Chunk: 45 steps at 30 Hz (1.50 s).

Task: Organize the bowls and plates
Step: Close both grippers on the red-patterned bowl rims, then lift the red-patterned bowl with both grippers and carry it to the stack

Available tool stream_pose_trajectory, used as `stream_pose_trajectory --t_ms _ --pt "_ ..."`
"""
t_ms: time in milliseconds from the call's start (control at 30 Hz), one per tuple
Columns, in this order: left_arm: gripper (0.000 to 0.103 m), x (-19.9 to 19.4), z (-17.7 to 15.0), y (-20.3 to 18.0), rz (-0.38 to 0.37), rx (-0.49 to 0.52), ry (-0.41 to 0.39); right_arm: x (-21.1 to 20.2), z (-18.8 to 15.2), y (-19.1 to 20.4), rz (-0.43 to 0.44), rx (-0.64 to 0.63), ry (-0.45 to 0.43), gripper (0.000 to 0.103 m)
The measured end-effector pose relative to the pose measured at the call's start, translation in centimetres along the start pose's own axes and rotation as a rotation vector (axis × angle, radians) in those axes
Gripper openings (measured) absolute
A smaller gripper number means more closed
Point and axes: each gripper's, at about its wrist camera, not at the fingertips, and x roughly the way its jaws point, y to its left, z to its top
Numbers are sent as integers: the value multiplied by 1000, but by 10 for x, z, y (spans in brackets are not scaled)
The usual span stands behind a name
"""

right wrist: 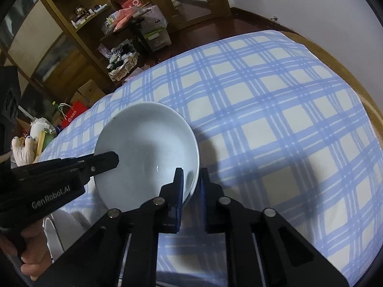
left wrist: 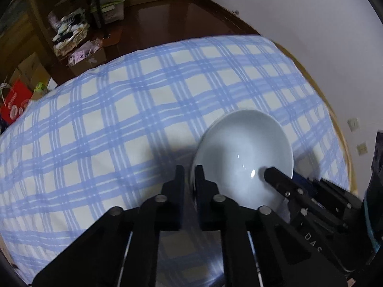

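Note:
A pale white bowl (left wrist: pixel 244 148) (right wrist: pixel 143 138) sits on the blue-and-white checked tablecloth (left wrist: pixel 119 119) (right wrist: pixel 275 119). My left gripper (left wrist: pixel 189 174) is shut on the bowl's left rim, one finger inside and one outside. My right gripper (right wrist: pixel 191 177) is shut on the opposite rim in the same way. In the left wrist view a finger (left wrist: pixel 275 177) of the right gripper reaches into the bowl from the right. In the right wrist view the left gripper (right wrist: pixel 105 161) comes in from the left, with a person's hand (right wrist: pixel 28 263) holding it.
The round table's edge (left wrist: pixel 344 143) runs close to a white wall on the right. Beyond the far edge lie a dark wooden floor (left wrist: pixel 167 19), cluttered wooden shelves (right wrist: pixel 79 24), boxes and a red bag (left wrist: pixel 14 105). Bare cloth spreads to the bowl's far side.

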Motion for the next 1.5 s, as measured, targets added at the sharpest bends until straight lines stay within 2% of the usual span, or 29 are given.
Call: stream_pose_trajectory --t_ms 33,100,233,333,533,967,1333,1500 --pt "7 -1 -2 -5 43 31 -3 -2 0 -1 13 6 -4 13" --pt "7 -4 -5 -12 79 65 -17 -5 -1 -3 27 25 6 12" --pt "7 -13 -9 -8 45 32 -12 -10 -3 -3 22 43 -2 10" --pt "7 -26 -16 -6 51 28 -29 -22 -4 4 29 32 -20 10" --pt "7 -60 -28 6 38 -14 -78 -50 -4 27 45 -39 -72 10" --pt "7 -121 -71 29 40 -66 -123 -93 -28 75 67 -154 -98 10" --pt "8 -148 -119 49 41 -128 -143 -114 -57 109 97 -229 -107 10" --pt "8 -149 -138 66 32 -193 -142 -115 -73 130 72 -291 -99 10"
